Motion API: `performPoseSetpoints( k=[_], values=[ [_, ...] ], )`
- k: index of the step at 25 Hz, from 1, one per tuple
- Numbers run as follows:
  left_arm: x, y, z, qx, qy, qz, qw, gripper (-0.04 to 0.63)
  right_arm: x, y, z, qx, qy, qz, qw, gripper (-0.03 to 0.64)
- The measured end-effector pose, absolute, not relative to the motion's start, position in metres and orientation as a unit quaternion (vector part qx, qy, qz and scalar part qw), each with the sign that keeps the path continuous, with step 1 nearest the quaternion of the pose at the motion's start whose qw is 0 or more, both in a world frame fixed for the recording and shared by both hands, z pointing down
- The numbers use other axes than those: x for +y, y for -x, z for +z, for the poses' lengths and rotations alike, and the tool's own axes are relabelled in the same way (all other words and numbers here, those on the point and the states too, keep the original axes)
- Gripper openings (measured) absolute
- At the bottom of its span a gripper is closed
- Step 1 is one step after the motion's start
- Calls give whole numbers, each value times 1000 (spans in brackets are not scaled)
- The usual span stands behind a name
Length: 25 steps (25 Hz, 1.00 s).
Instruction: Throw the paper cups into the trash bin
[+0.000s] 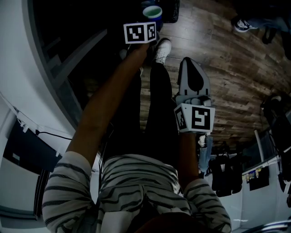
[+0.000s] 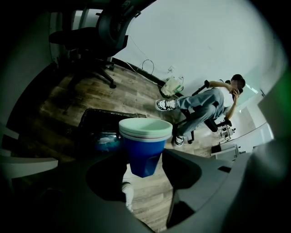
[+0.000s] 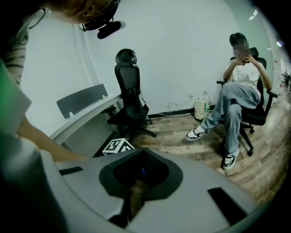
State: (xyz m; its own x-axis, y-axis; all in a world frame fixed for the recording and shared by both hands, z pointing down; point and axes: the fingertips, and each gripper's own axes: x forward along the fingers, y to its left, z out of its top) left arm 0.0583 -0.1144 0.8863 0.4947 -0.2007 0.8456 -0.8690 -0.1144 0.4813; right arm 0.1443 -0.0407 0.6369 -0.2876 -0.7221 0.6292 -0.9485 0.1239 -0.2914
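Paper cups (image 2: 145, 136), a nested blue stack with pale rims, sit upright and mouth up between the jaws of my left gripper (image 2: 145, 164), which press on the stack's sides from left and right, so that tool is closed on the cups. From my head view, my left arm in its striped sleeve reaches out and down, and the cups (image 1: 152, 11) show just past the marker cube (image 1: 140, 32) on that gripper. My right gripper (image 1: 190, 62) hangs at my right side over the wooden floor (image 1: 227, 68), pointing down and forward; its own view shows the jaws brought together with nothing between them. My white shoe (image 1: 162, 49) stands on the boards between the two tools. Just beyond the cups and a little to their left in the left gripper view is the trash bin (image 2: 91, 119), black and open at the top, standing on the floor lower than the cups; something pale blue lies inside it, and I cannot tell what it is. Farther off, a black office chair (image 3: 130, 93) stands at a curved white desk (image 3: 86, 116). Farther still, a person (image 3: 241, 86) sits in another chair, legs crossed, near a pale bag (image 3: 200, 109) set on the floor against the white wall (image 3: 182, 50).
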Motion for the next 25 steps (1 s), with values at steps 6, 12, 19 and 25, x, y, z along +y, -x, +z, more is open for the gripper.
performPoseSetpoints(
  k=[6,12,19,25],
  values=[
    [-114,-55,902,-397,-665,309,551,253,-36,-137,650,-733,-560,343,179,15],
    [-124,-60,913,-396,-657,305,564,253,-36,-136,657,-732,-558,347,181,15],
    [-133,-62,927,-395,-650,311,569,253,-39,-135,661,-732,-556,349,184,15],
    [-136,-60,938,-403,-640,320,571,253,-43,-135,665,-730,-555,352,186,15]
  ],
)
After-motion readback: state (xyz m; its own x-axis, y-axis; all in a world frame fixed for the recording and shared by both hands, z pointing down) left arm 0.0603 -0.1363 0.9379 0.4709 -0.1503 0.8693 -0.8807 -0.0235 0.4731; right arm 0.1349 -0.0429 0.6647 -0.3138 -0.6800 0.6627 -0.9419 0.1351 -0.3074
